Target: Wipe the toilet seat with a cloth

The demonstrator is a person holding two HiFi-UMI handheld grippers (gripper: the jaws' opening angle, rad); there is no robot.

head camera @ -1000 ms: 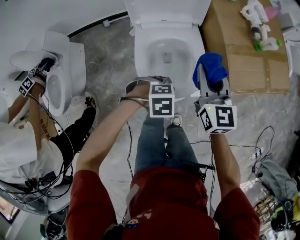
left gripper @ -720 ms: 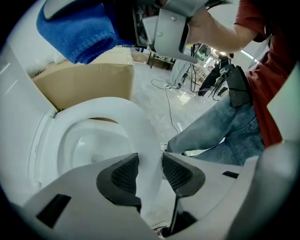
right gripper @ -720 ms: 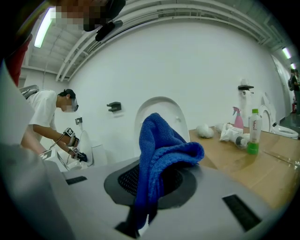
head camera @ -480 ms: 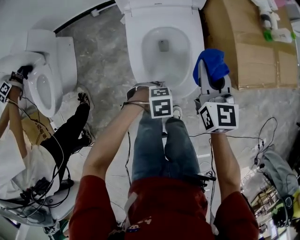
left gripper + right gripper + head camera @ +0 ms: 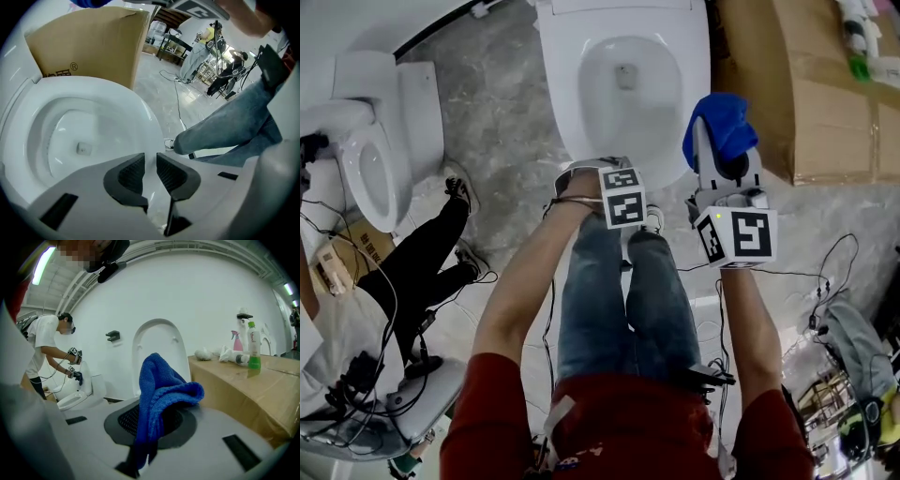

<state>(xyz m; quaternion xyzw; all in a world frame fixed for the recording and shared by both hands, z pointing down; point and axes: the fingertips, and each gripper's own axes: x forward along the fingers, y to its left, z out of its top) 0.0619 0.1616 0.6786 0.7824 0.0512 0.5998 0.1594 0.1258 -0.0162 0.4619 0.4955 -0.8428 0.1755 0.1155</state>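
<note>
"Blue cloth (image 5: 157, 390) sat clamped in the right hand-held gripper (image 5: 151, 422), raised beside the toilet seat (image 5: 570, 103). A loose fold might have dipped into the bowl."

"And the left hand-held gripper (image 5: 150, 171)?"

"Closing on nothing, at the front rim. Glossy seat, grey stone floor (image 5: 502, 103), a second toilet (image 5: 370, 159) nearby."

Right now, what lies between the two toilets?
In the head view, bare grey floor separates the middle toilet from the left toilet.
</note>
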